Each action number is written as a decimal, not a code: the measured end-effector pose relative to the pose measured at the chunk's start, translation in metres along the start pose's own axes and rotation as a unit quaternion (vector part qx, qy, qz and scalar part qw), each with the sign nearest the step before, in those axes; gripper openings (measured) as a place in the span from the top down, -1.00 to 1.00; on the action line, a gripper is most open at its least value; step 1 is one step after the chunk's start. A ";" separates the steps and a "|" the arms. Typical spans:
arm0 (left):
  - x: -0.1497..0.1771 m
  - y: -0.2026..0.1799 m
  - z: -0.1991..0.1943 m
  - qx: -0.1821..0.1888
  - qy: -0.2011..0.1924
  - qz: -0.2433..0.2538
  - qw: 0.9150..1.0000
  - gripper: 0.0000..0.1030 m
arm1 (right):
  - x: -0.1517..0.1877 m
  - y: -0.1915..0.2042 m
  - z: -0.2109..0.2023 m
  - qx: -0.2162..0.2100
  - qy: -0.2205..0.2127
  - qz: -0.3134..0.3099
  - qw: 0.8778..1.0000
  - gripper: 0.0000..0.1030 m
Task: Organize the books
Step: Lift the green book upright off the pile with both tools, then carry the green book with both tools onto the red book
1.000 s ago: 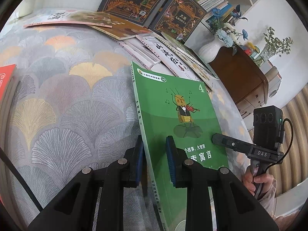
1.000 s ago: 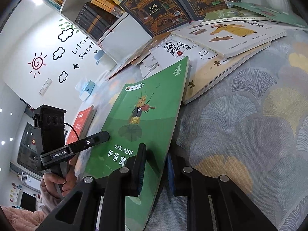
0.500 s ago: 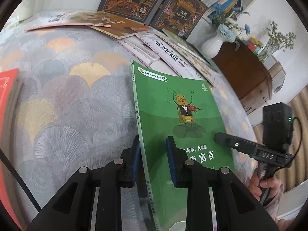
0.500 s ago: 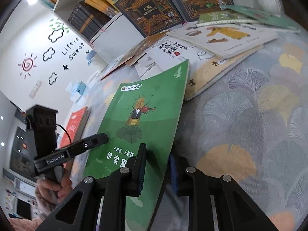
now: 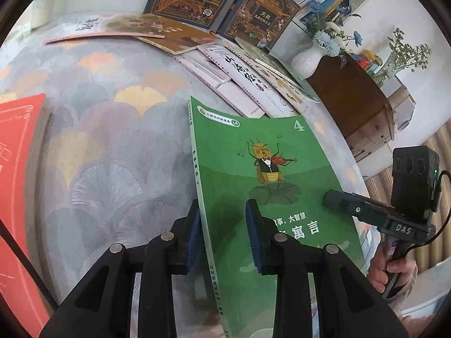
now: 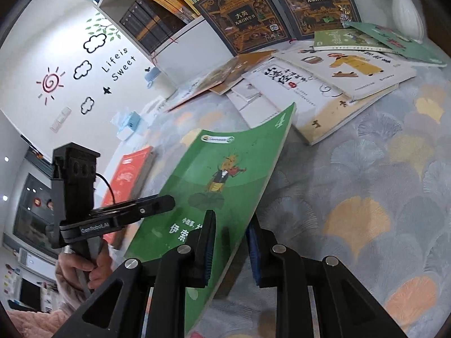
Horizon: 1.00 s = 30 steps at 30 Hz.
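A thin green book [image 5: 253, 146] with a violin-playing insect and a "4" on its cover is held off the patterned tablecloth [image 5: 98, 140]. My left gripper [image 5: 224, 233] grips it at the spine. Its jaws are opening slightly, with one pad under the spine and the other on the cover. My right gripper [image 6: 231, 248] is shut on the green book [image 6: 225, 152] at its long free edge, one pad above and one below. Each gripper shows in the other's view: the right gripper [image 5: 327, 197] and the left gripper [image 6: 169, 201]. The cover bows between them.
A red book [image 5: 17, 155] lies to the left on the cloth. Several picture books [image 6: 324, 84] are spread at the far side, with two dark encyclopaedia volumes [image 6: 248, 19] leaning on a bookshelf. A white vase [image 5: 304, 62] stands on a wooden cabinet [image 5: 358, 104] at the right.
My right gripper has risen a little with the book's free edge, so the cover tilts and bows more. More of the red book now shows at the left.
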<state>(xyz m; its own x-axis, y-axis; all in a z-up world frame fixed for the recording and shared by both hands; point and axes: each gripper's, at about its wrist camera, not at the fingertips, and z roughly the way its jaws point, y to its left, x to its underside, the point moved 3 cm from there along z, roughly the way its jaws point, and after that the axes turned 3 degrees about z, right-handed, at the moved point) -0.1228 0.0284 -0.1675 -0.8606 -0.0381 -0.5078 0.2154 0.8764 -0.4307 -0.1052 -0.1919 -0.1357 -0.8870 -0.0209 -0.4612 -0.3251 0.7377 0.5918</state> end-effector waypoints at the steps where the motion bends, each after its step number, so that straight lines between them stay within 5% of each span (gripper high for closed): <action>1: -0.001 -0.001 -0.003 -0.007 -0.002 0.006 1.000 0.47 | 0.000 0.003 -0.001 -0.007 0.000 0.003 1.000 0.58; 16: -0.016 0.017 -0.061 -0.029 -0.024 0.023 0.999 0.46 | -0.002 0.076 -0.005 -0.011 -0.010 -0.037 0.999 0.57; 30: -0.027 0.070 -0.149 -0.077 -0.083 0.001 0.994 0.43 | -0.018 0.168 0.046 -0.061 0.013 -0.092 0.994 0.57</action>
<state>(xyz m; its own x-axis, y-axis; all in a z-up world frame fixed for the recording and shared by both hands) -0.1535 0.1618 -0.0728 -0.7692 -0.1037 -0.6306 0.1334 0.9390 -0.3170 -0.1290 -0.0370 -0.0585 -0.8167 -0.1655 -0.5529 -0.5181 0.6321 0.5762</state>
